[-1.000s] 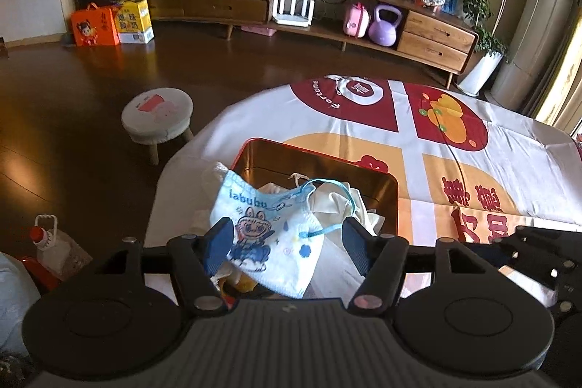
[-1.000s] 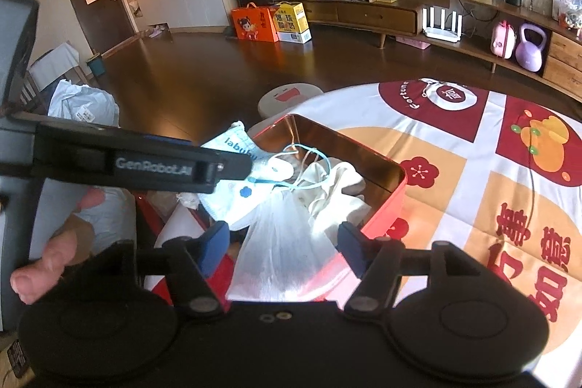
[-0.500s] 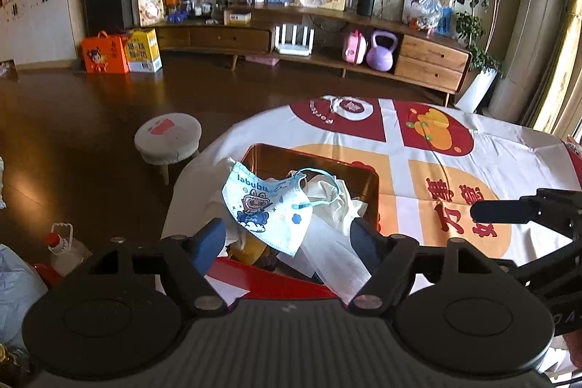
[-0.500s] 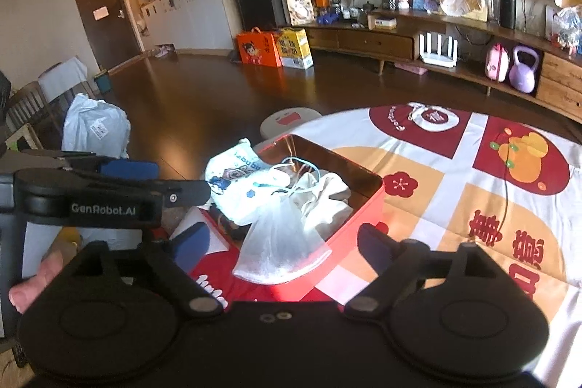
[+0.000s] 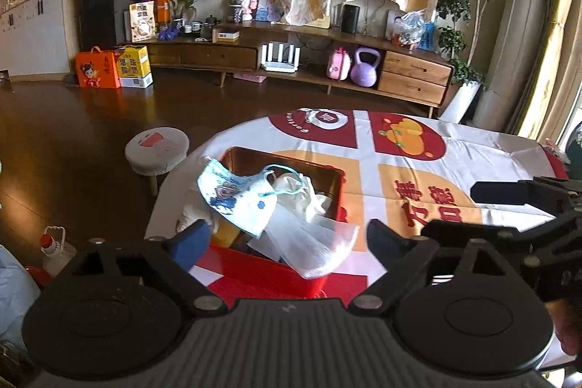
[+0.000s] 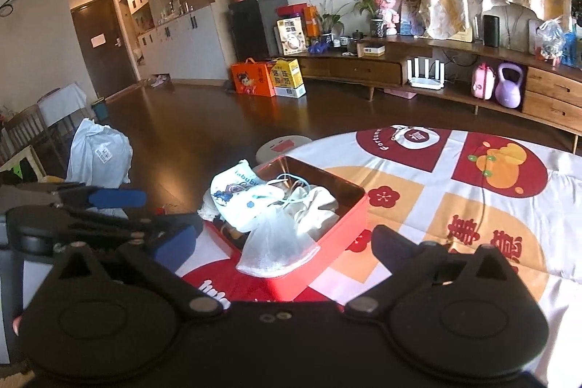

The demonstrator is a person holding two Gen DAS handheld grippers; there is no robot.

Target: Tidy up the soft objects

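Note:
A red tin box sits at the near left edge of the cloth-covered table. Soft things lie heaped in it: a blue cartoon face mask on top, a white mesh pouch hanging over the near rim, and cream cloth bags. My left gripper is open and empty, above and short of the box. My right gripper is open and empty, also above and short of it. Each gripper shows at the edge of the other's view.
The round table wears a white, red and orange cloth. A small round stool stands on the dark floor beyond the table's left edge. A plastic bottle and a white bag sit on the floor. A long wooden sideboard runs along the far wall.
Both grippers have pulled back and up from the box, which now looks smaller and farther. The mask and mesh pouch stay lying on the heap.

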